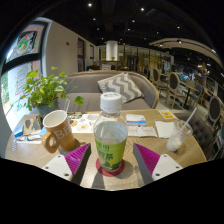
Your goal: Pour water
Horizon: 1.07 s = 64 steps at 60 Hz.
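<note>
A clear bottle (110,138) with a white cap and a green label stands upright on a round red coaster (101,172) on the wooden table (165,152). My gripper (111,158) is open. The bottle stands between its magenta pads (76,158), with a gap on each side. A brown mug (58,130) with white lettering sits to the left, just beyond the left finger. To the right, beyond the right finger, a clear plastic cup (180,135) holds a straw.
A potted green plant (45,90) stands at the table's far left. Leaflets and papers (140,124) lie behind the bottle. Past the table are a grey sofa with a striped cushion (122,86) and café chairs (178,88).
</note>
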### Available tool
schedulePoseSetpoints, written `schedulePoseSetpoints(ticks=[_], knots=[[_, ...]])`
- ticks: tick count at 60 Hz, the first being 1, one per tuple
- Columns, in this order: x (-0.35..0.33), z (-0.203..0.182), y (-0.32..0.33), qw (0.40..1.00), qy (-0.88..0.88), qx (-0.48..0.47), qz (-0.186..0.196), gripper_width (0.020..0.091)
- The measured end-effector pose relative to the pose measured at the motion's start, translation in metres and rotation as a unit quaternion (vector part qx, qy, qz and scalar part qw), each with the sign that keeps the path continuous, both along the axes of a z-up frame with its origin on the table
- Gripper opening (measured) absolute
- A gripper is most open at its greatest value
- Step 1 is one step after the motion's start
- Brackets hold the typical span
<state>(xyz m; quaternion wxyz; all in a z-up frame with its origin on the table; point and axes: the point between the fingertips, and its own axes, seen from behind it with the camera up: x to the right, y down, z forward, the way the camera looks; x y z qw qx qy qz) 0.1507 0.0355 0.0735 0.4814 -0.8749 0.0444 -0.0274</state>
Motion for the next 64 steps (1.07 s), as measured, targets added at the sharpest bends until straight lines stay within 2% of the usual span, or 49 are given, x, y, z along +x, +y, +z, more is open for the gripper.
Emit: schedulePoseSetpoints(ticks=[11, 25, 34, 48, 64], knots=[[-0.019, 0.034, -0.06, 0.999, 0.0, -0.036, -0.009, 0.0858], [-0.054, 0.104, -0.161, 0.998, 0.016, -0.057, -0.033, 0.0855], [-0.077, 0.137, -0.215, 0.997, 0.024, -0.059, -0.039, 0.0851], [-0.096, 0.154, -0.265, 0.998, 0.0, -0.062, -0.025, 0.0854], [-0.102, 0.166, -0.276, 0.998, -0.014, -0.055, -0.013, 0.0853]])
